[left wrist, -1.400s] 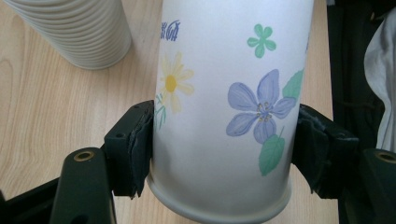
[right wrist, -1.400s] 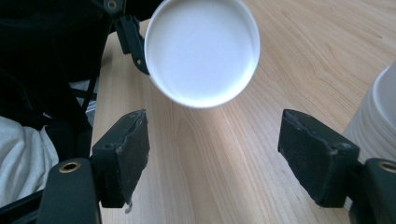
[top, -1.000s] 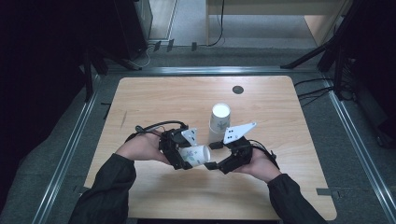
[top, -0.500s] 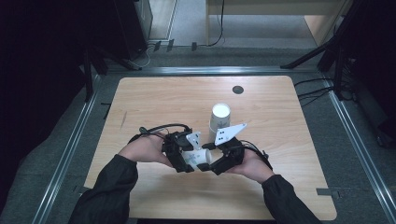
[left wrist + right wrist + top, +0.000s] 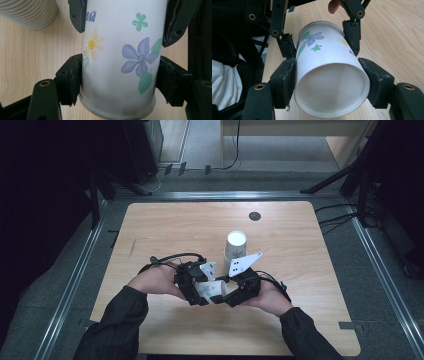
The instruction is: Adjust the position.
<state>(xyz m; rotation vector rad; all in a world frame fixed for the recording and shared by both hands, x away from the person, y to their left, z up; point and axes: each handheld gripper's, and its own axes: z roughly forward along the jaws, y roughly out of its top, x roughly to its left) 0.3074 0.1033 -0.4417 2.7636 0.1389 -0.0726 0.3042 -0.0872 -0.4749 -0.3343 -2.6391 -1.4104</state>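
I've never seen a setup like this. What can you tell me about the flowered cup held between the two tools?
The flowered cup is white paper printed with purple, yellow and green flowers, and looks empty. It lies on its side above the wooden table, with the left gripper clamping its base end and the right gripper its open rim end.

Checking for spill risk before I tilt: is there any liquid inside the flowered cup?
No; the right gripper view looks straight into the flowered cup, and its white inside is bare.

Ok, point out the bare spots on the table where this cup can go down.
Bare: the table's left half beyond the left gripper, the right side past the right gripper, and the back strip near the dark disc. Crowded: the front middle, where both grippers hold the flowered cup beside the cup stack.
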